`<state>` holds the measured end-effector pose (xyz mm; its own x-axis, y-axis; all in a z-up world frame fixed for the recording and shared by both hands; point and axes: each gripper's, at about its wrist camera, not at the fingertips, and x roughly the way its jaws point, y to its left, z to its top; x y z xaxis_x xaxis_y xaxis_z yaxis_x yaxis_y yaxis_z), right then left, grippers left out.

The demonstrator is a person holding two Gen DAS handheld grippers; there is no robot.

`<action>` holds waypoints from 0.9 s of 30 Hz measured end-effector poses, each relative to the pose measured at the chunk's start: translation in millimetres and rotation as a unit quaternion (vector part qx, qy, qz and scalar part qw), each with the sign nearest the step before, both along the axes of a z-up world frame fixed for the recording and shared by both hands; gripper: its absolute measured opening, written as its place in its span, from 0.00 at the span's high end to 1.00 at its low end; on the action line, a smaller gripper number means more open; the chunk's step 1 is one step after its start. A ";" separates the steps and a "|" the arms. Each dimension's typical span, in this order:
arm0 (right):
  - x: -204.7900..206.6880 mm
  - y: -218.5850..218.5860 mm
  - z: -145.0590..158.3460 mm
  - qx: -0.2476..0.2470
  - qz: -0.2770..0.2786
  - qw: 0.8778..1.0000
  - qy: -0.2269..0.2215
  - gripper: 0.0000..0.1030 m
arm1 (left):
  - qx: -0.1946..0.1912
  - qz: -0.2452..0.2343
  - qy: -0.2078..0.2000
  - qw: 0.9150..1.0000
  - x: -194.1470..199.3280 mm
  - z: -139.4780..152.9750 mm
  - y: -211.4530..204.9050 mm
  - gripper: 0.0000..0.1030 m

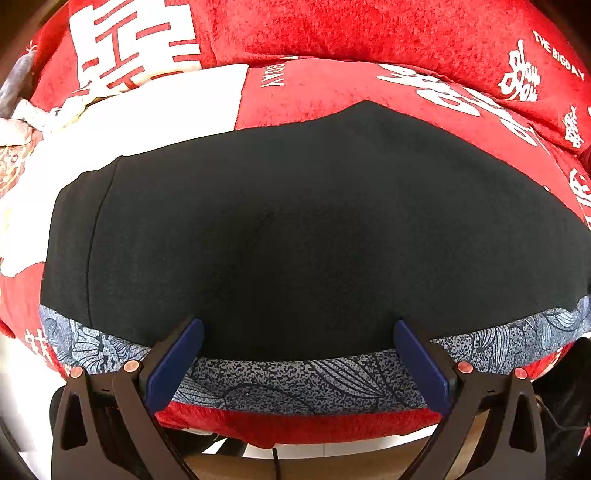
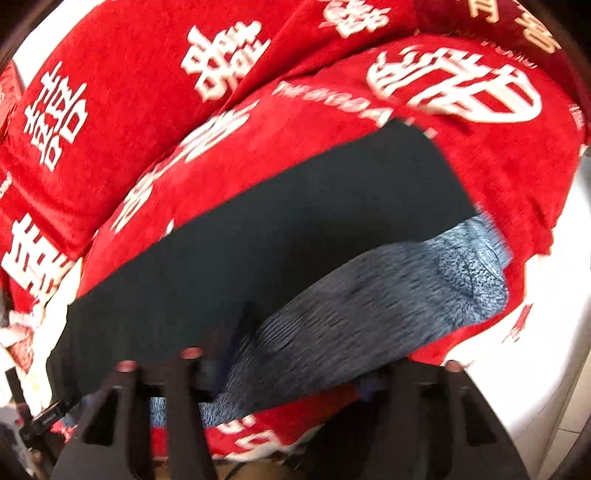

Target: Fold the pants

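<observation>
Black pants (image 1: 295, 229) with a blue-grey patterned waistband (image 1: 303, 380) lie flat on a red bedspread (image 1: 369, 33) printed with white characters. The left gripper (image 1: 298, 354) points steeply down over the waistband, fingers apart and empty; the blurred right gripper (image 2: 288, 373) is also spread, over the same band.
</observation>
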<state>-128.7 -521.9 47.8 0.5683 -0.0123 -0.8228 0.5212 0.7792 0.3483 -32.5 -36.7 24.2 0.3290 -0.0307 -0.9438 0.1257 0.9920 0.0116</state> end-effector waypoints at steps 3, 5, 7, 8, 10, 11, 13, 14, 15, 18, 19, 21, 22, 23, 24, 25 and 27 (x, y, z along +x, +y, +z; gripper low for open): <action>-4.6 -29.2 -1.6 0.034 -0.036 0.998 -0.042 0.30 | 0.011 -0.008 -0.002 1.000 -0.4 1.4 -9.0 0.00; -2.9 -41.7 -1.5 0.040 -0.035 0.998 -0.041 0.72 | 0.020 -0.017 -0.003 1.000 -0.3 3.2 -16.4 0.00; -3.7 -44.7 12.3 0.016 -0.030 0.997 -0.066 0.89 | 0.024 -0.026 -0.005 0.999 -0.4 6.0 -23.3 0.00; -6.2 -41.1 21.5 -0.012 -0.024 0.997 -0.075 0.89 | 0.028 -0.030 -0.006 0.999 -0.7 6.8 -26.7 0.00; -5.1 -37.3 24.3 -0.046 -0.008 0.997 -0.069 0.89 | 0.037 -0.034 -0.007 0.999 -0.4 4.7 -32.5 0.00; -2.5 -43.2 14.0 -0.041 -0.015 0.998 -0.049 0.88 | 0.040 -0.033 -0.006 0.999 0.5 1.9 -33.8 0.00; 1.7 -63.6 -19.0 0.009 -0.043 0.999 0.012 0.79 | 0.033 -0.024 0.000 0.999 4.4 -2.4 -30.1 0.00; -8.7 -76.3 -23.2 0.054 -0.064 0.996 -0.026 0.79 | 0.030 -0.019 0.008 0.999 6.3 -1.2 -28.5 0.00; -14.4 -82.8 -20.4 0.064 -0.080 0.994 -0.032 0.76 | 0.031 -0.018 0.010 0.999 6.3 0.9 -28.0 0.00; -30.3 -90.2 7.3 -0.044 -0.149 0.988 0.015 0.32 | 0.036 -0.025 -0.010 0.999 3.8 16.9 -32.3 0.00; -32.5 -86.3 19.4 -0.081 -0.156 0.984 0.009 0.32 | 0.035 -0.031 -0.015 0.999 4.3 21.5 -36.8 0.00; -25.4 -71.0 38.4 -0.129 -0.134 0.982 0.001 0.32 | 0.029 -0.050 -0.020 0.998 8.0 27.9 -55.1 0.00; -10.8 -50.1 49.3 -0.152 -0.093 0.984 -0.011 0.30 | 0.027 -0.058 -0.020 0.998 10.3 28.8 -64.7 0.00; 1.8 -31.2 54.9 -0.162 -0.052 0.985 -0.018 0.27 | 0.025 -0.071 -0.020 0.997 12.3 28.9 -79.0 0.00; 14.4 -10.2 57.6 -0.169 -0.007 0.985 -0.021 0.21 | 0.028 -0.088 -0.023 0.995 13.4 28.0 -94.9 0.00; 35.1 27.7 56.1 -0.180 0.072 0.981 -0.018 0.21 | 0.031 -0.099 -0.026 0.994 14.0 26.8 -104.7 0.00; 55.8 76.9 47.0 -0.185 0.168 0.968 -0.010 0.21 | 0.039 -0.108 -0.019 0.993 18.0 16.7 -125.4 0.00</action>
